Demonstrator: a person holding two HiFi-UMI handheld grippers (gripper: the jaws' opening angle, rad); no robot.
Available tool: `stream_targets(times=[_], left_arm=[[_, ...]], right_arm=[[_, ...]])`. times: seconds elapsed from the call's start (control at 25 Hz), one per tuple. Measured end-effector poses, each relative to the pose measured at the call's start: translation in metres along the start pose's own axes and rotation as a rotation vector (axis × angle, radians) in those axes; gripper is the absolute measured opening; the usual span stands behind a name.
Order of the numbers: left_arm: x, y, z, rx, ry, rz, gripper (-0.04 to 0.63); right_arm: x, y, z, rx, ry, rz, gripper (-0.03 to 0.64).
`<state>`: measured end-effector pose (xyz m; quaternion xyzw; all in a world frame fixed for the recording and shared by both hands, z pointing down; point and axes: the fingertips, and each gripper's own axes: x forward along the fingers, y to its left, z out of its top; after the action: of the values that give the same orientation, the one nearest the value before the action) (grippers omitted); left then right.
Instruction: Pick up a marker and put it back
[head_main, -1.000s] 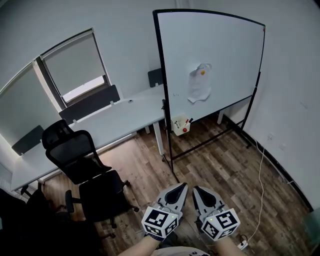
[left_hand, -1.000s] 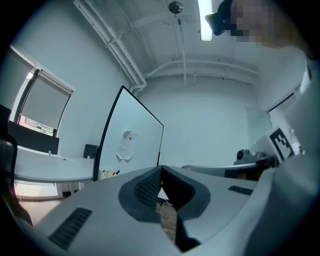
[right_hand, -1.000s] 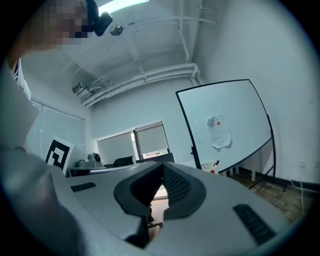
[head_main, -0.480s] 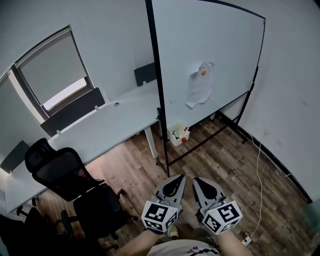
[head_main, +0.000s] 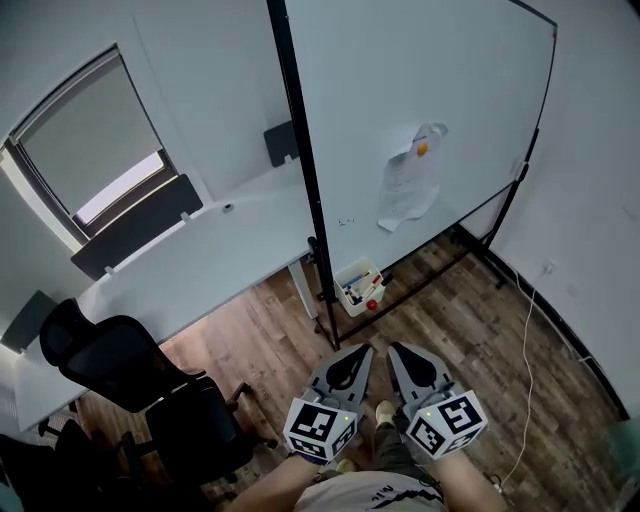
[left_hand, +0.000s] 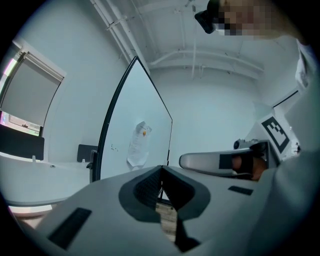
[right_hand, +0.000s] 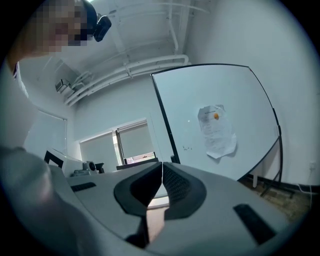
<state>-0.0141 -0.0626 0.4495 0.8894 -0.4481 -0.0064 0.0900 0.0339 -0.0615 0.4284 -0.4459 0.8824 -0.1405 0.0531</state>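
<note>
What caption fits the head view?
Left gripper and right gripper, shut and empty, face a black-framed whiteboard above a small white marker box.

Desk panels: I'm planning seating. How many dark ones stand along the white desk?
3. One panel beside the whiteboard, a long panel below the window, a third panel at the left edge. Others may be out of view.

1. We count one whiteboard (head_main: 430, 90).
2. On it we count one sheet of paper (head_main: 405, 190) and one orange magnet (head_main: 422, 149).
3. We find one white box (head_main: 343, 283) at the board's foot; the markers (head_main: 360, 292) in it are too small for us to count.
4. We count one long white desk (head_main: 200, 270) and three dark divider panels (head_main: 130, 225).
5. We see one black office chair (head_main: 125, 365) in full.
6. We count two grippers, the left gripper (head_main: 358, 356) and the right gripper (head_main: 400, 355), with one marker cube (head_main: 320, 432) each.
7. We see one white cable (head_main: 528, 340).
</note>
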Motion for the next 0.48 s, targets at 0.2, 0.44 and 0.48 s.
stream_targets(times=[0.2, 0.44, 0.48], left_arm=[[0.061, 0.033, 0.002, 0.001, 0.012, 0.062, 0.011], [0.114, 0.068, -0.004, -0.018, 0.031, 0.151, 0.011], [0.119, 0.072, -0.007, -0.020, 0.039, 0.158, 0.011]], right_arm=[[0.059, -0.058, 0.007, 0.016, 0.024, 0.031, 0.014], [0.109, -0.116, 0.000, 0.061, 0.073, 0.071, 0.014], [0.115, -0.124, -0.004, 0.072, 0.082, 0.071, 0.014]])
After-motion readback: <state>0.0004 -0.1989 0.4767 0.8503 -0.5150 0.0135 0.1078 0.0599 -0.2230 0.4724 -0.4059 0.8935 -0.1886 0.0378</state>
